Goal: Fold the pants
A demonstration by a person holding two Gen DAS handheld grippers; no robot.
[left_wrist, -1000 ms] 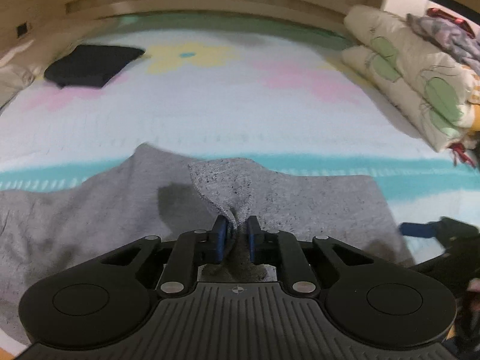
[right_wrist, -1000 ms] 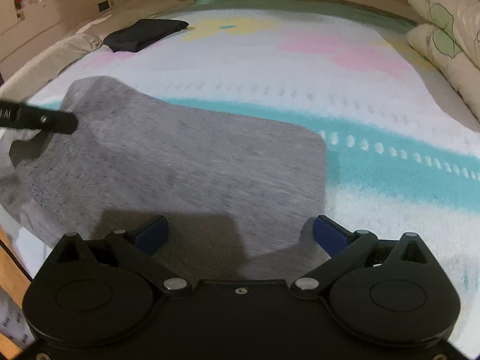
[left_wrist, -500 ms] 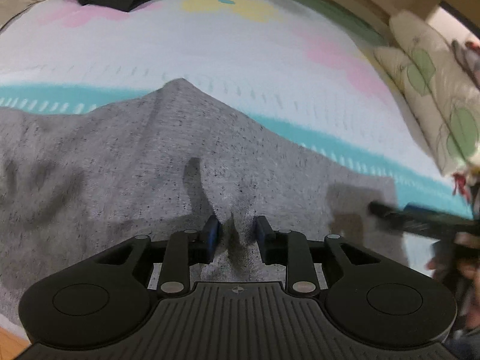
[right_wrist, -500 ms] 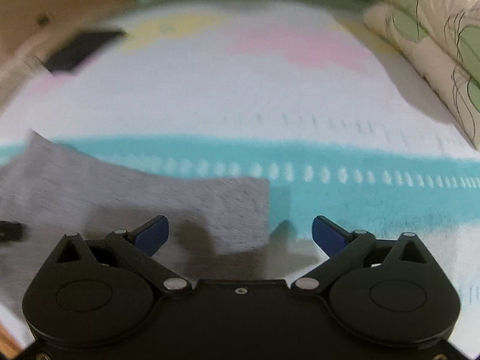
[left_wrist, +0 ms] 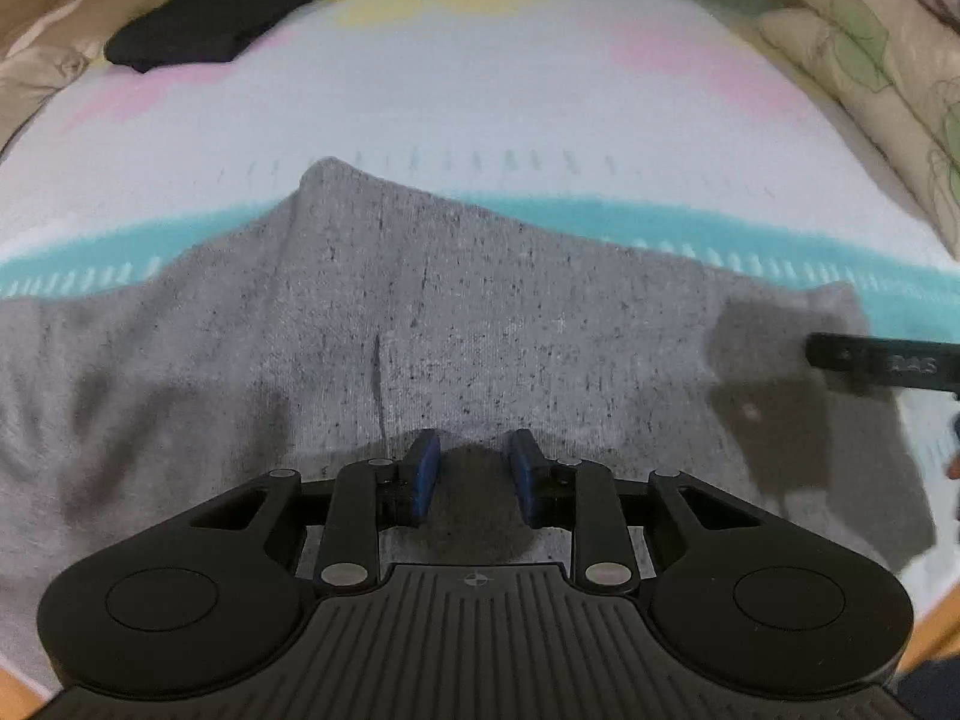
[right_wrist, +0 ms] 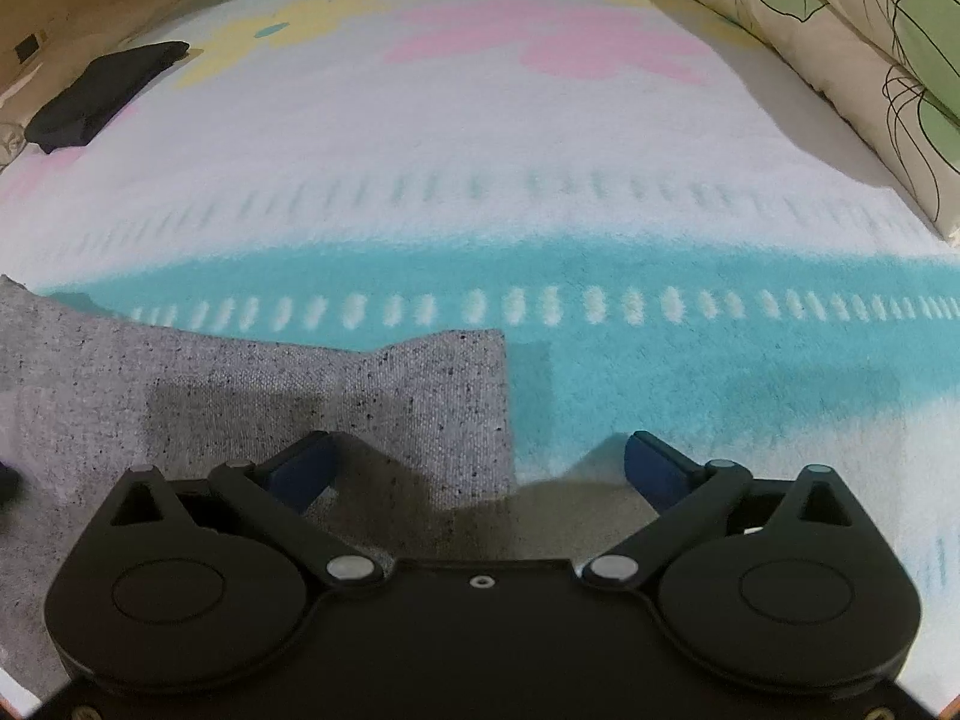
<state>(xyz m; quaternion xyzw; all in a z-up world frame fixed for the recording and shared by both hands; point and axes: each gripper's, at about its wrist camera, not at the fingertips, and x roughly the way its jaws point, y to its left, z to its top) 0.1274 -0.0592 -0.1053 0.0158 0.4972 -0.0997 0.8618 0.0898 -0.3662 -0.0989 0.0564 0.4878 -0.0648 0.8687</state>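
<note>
The grey speckled pants (left_wrist: 456,324) lie flat on the bed, spread from left to right across the near part. My left gripper (left_wrist: 474,474) hovers just over their near middle, jaws slightly apart, nothing between them. In the right wrist view the pants' right end (right_wrist: 420,396) lies at the lower left. My right gripper (right_wrist: 480,474) is wide open over that end's right edge, left finger over cloth, right finger over the blanket. One right finger (left_wrist: 882,363) shows at the right edge of the left wrist view.
The bed cover (right_wrist: 540,180) is white with a teal stripe, pink and yellow patches. A folded black garment (left_wrist: 210,24) lies at the far left. Floral pillows (right_wrist: 870,60) are stacked along the right side. The bed's wooden edge (left_wrist: 936,630) is near, lower right.
My left gripper has let go of the pinched fold, opened a little, and the cloth now lies flat. My right gripper has moved to the pants' right end, still open.
</note>
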